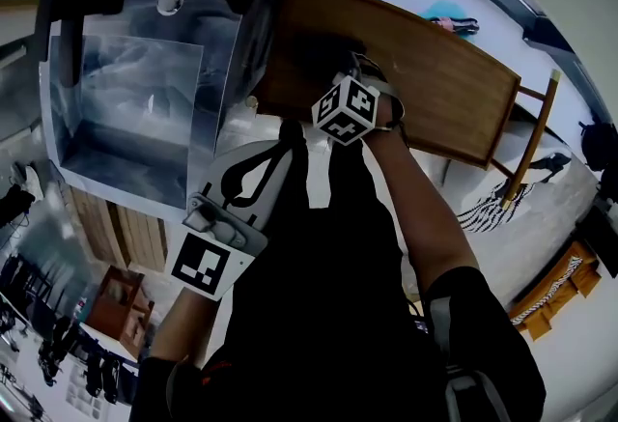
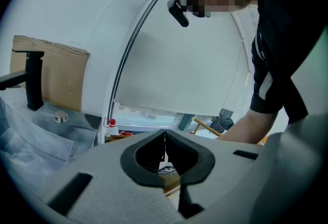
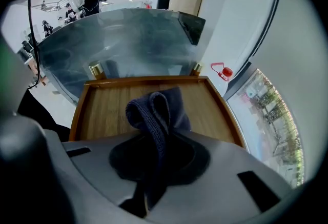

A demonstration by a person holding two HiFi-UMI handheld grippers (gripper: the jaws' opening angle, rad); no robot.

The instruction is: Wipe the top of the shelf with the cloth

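The right gripper (image 3: 154, 148) is clamped on the cloth (image 3: 156, 110), a dark knitted bunch that stands up out of the closed jaws and spills forward onto the wood of the shelf (image 1: 435, 72). In the right gripper view the cloth lies at 12 o'clock from the fingers, its lower fold seemingly resting on the board, though whether it presses flat there is hard to tell from this angle. That view looks towards the shelf's end by the sink (image 1: 126, 92), with the raised side rims closing in at 11 and 1 o'clock. In the head view the shelf's long axis runs from about 10 o'clock down to 4 o'clock, and the right gripper sits over the half nearer the sink, so most of the board stretches away behind it towards 3 and 4 o'clock. Any wiping stroke would therefore have to travel along that axis, probably drawn back away from the sink. The left gripper (image 2: 165, 142) has its jaws pressed together with nothing between them; it hangs at 7 o'clock from the right one in the head view, off the shelf, so the right hand is the nearer.
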